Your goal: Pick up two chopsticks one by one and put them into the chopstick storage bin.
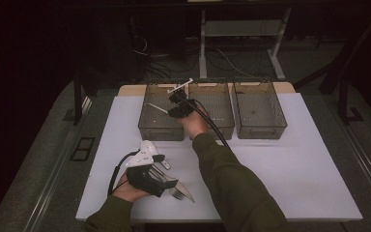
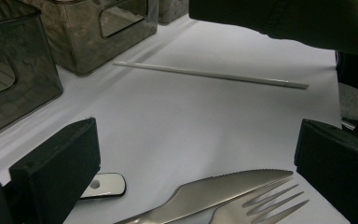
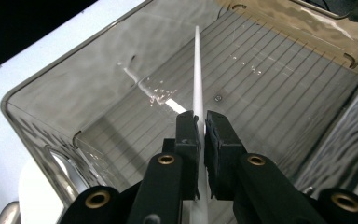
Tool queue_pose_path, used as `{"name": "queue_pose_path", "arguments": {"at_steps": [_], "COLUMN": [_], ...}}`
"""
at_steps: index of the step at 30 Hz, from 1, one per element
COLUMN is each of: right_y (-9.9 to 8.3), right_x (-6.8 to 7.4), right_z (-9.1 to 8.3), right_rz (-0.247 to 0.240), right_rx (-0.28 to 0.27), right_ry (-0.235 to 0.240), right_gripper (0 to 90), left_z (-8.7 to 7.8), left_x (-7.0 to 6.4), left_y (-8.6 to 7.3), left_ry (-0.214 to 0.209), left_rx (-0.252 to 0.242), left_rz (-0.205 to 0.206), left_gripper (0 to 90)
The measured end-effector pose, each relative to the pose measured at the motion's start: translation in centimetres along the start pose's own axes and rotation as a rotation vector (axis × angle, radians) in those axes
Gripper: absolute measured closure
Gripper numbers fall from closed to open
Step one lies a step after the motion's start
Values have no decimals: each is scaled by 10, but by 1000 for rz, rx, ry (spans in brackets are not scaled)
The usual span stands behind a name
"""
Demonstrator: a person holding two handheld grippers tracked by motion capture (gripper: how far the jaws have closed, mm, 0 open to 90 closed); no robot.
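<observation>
White chopstick [image 3: 197,70] | thin, straight | pinched in right tongs [image 3: 201,122] | over left bin [image 3: 42,112]

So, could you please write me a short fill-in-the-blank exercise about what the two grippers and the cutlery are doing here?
1. The right gripper is shut on a white ____ over the left bin.
2. The left gripper has its jaws ____ above the knife and fork.
3. The number of bins standing in a row on the white table is ____.
4. The knife lies partly on top of the ____.

Missing words: chopstick; open; three; fork
</observation>
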State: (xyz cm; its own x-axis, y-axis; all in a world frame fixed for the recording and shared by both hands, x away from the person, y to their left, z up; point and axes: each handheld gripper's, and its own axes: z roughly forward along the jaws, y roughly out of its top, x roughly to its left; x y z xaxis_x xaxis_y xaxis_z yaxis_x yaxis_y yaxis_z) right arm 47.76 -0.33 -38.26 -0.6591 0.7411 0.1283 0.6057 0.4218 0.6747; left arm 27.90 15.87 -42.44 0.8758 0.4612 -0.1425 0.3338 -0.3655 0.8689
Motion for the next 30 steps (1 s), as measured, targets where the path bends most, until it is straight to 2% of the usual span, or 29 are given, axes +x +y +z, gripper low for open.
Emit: {"name": "queue_pose_path", "arguments": {"at_steps": [3,7,10,14,18,21,23,25,30], "right_y": [1,3,3,4,6,6,5,3,-8], "right_x": [1,4,8,7,4,2,1,-1,-4], "right_z": [3,6,9,6,-5,-17,-27,-34,-54], "right_rz": [-3,1,-18,-23,-24,-29,-35,-41,-56], "right_rx": [5,4,16,5,-17,-37,-57,-73,-101], "right_ry": [-2,26,23,27,49,71,104,119,149], "right_gripper": [831,855,854,795,698,664,620,552,481], "left_z": [0,1,0,0,-1,-2,-3,-3,-1], "left_x": [0,0,0,0,0,0,0,0,-1], "left_y": [0,1,1,0,0,0,0,0,0], "left_ry": [1,0,-1,-2,-1,0,2,3,4], "left_rx": [1,0,-1,-1,0,-2,0,2,4], "left_rz": [1,1,2,3,3,8,8,11,12], "left_gripper": [0,0,0,0,0,0,0,0,0]}}
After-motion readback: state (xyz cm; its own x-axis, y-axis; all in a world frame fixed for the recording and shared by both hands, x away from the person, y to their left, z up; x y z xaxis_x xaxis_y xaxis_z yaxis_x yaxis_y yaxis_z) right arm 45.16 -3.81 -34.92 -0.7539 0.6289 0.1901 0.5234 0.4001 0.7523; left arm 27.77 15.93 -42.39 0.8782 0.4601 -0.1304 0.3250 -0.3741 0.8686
